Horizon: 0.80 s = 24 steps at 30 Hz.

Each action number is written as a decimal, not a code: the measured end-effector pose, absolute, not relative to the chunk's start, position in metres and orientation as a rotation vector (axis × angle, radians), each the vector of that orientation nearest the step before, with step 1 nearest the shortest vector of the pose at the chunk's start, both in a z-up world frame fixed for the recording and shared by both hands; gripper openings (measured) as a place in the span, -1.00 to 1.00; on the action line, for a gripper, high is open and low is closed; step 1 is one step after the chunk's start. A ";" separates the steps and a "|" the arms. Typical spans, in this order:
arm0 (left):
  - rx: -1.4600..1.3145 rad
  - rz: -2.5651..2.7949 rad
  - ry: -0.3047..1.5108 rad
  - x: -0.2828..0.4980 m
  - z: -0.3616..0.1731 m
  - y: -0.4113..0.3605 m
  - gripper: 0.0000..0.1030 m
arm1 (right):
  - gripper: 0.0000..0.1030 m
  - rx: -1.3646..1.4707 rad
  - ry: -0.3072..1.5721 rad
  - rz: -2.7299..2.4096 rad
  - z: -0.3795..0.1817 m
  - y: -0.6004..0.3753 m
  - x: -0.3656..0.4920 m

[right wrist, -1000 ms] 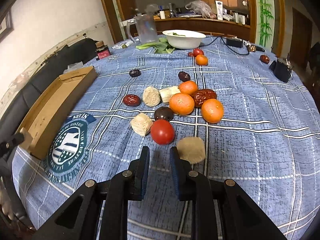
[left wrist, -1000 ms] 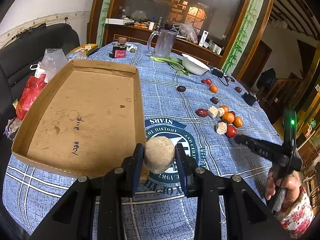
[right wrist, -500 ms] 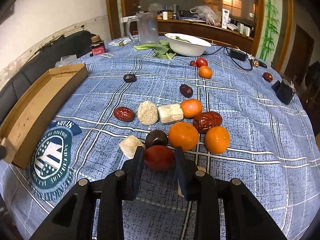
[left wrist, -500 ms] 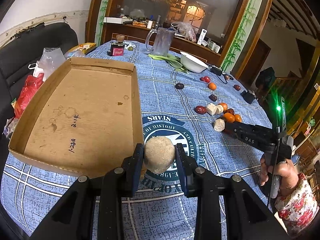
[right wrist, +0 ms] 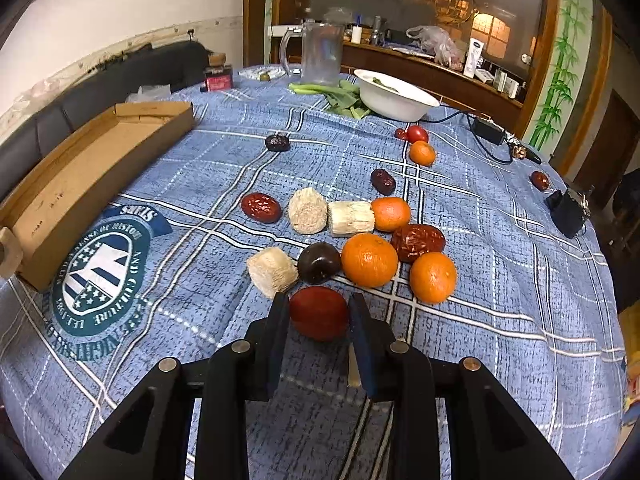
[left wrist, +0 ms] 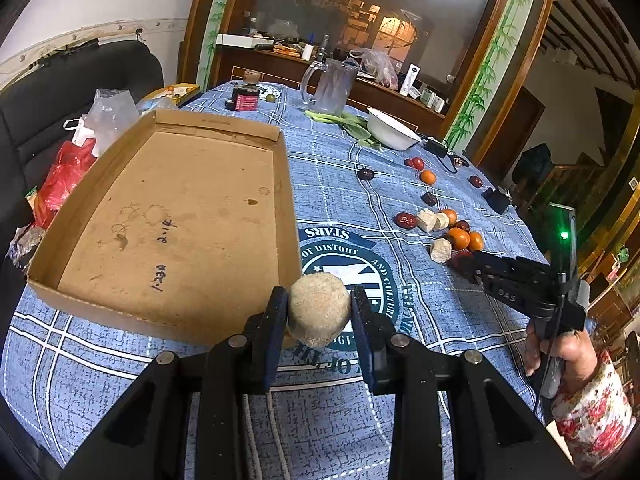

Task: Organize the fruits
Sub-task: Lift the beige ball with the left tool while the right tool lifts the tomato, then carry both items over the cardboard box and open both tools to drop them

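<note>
Mid-sort: left tongs (left wrist: 319,312) clamp a beige fibrous chunk (left wrist: 318,309) just off the cardboard tray (left wrist: 286,184) at its 5 o'clock corner; right tongs (right wrist: 318,314), narrowly parted, grip a red tomato (right wrist: 319,312) at 6 o'clock of the fruit cluster. Next, judged: lift, carry trayward. Tablecloth reads "STARS", "HISTORY"; tray scrawled "1-230".

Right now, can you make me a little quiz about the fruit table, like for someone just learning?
1. True or false: the cardboard tray already has fruit in it.
2. What does the left gripper hold? A) an orange B) a beige round chunk C) a date
3. Fill in: the right gripper has a ____ tomato between its fingers.

Key: 1 false, its floor is bare. 2 B. 3 red; the jaws have just been opening around it, pads now against its sides.
</note>
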<state>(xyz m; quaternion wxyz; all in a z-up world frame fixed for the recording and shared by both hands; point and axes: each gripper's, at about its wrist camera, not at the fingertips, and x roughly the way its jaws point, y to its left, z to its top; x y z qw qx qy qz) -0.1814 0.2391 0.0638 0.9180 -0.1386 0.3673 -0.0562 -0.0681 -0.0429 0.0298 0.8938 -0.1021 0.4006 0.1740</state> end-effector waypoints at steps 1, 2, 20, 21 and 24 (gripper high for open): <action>-0.286 -0.113 0.754 -0.182 0.064 0.240 -0.40 | -0.38 -0.185 0.824 0.364 0.033 -0.045 -0.071; -0.288 -0.111 0.752 -0.182 0.065 0.242 -0.40 | -0.37 -0.173 0.816 0.366 0.036 -0.046 -0.073; -0.228 -0.015 0.788 -0.071 0.131 0.345 -0.40 | -0.36 0.039 0.834 0.747 0.133 0.101 -0.027; -0.240 -0.008 0.808 -0.056 0.127 0.352 -0.40 | -0.36 0.045 0.860 0.755 0.128 0.118 -0.017; -0.233 0.038 0.862 -0.015 0.111 0.365 -0.40 | -0.36 0.041 0.917 0.752 0.110 0.162 0.013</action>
